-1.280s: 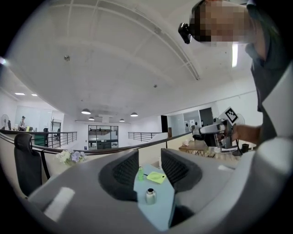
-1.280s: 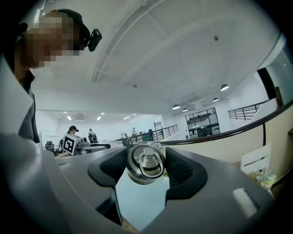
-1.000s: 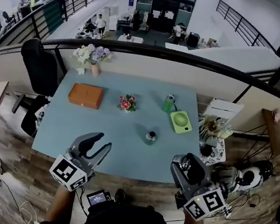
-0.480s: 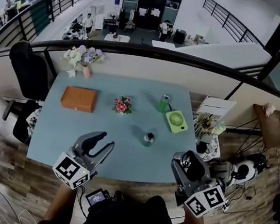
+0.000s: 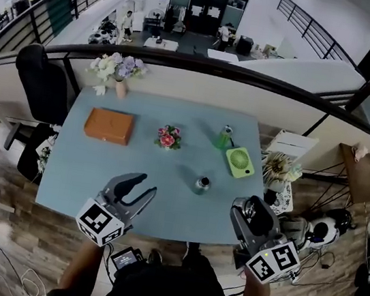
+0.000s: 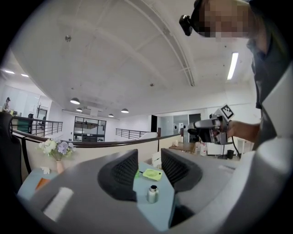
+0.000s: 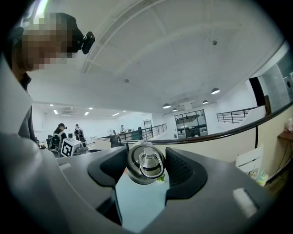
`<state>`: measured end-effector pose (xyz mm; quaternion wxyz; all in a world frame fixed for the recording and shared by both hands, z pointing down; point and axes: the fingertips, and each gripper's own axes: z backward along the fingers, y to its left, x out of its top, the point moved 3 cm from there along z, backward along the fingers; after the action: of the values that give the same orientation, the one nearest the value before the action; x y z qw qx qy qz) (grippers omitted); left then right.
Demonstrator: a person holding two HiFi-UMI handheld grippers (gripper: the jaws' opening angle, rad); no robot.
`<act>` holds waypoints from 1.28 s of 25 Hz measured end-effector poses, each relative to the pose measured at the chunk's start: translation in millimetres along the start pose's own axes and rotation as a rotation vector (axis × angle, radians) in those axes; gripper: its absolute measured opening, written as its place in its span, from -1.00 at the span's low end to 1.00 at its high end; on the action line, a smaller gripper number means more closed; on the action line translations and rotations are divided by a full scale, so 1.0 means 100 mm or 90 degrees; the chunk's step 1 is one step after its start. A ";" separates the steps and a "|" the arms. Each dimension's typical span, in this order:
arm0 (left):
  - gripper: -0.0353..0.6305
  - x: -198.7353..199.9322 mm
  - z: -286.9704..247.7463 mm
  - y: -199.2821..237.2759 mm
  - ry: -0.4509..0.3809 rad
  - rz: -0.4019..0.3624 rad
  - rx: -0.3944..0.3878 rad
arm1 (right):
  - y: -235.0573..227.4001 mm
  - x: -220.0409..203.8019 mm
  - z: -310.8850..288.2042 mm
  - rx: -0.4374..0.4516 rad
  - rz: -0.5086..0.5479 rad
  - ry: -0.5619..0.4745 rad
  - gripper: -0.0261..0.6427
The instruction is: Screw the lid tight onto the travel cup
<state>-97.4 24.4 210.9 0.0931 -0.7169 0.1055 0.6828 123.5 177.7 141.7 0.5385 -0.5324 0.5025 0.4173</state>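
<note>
The steel travel cup (image 5: 202,183) stands upright and uncapped on the light blue table (image 5: 92,171), right of the middle. In the left gripper view the cup (image 6: 152,194) shows through the gap between the jaws, far off. My left gripper (image 5: 146,184) hovers over the table's front edge, open, with nothing between its ribbed pads (image 6: 123,170). My right gripper (image 5: 252,206) is held off the table's front right corner. It is shut on the round metal lid (image 7: 145,165), whose ring handle faces the camera.
An orange box (image 5: 109,126), a small flower pot (image 5: 168,136), a green bottle (image 5: 224,137) and a green fan (image 5: 239,162) sit farther back on the table. A flower vase (image 5: 118,72) stands at the back left. A black chair (image 5: 40,81) is at the left.
Both grippers keep their places by the table's front edge and their jaws have not changed. Only the head camera has shifted a little.
</note>
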 end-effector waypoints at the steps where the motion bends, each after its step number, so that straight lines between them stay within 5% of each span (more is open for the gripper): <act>1: -0.28 -0.02 -0.02 0.01 0.004 0.001 0.000 | -0.02 -0.01 -0.04 0.003 -0.001 0.001 -0.14; 32: -0.16 -0.91 -1.30 -0.11 0.085 0.038 -0.002 | -0.98 -0.55 -1.01 0.111 -0.045 0.099 -0.14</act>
<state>26.0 1.5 308.7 0.0645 -0.7576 0.1319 0.6360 201.7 74.2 218.4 0.5566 -0.5316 0.5581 0.3100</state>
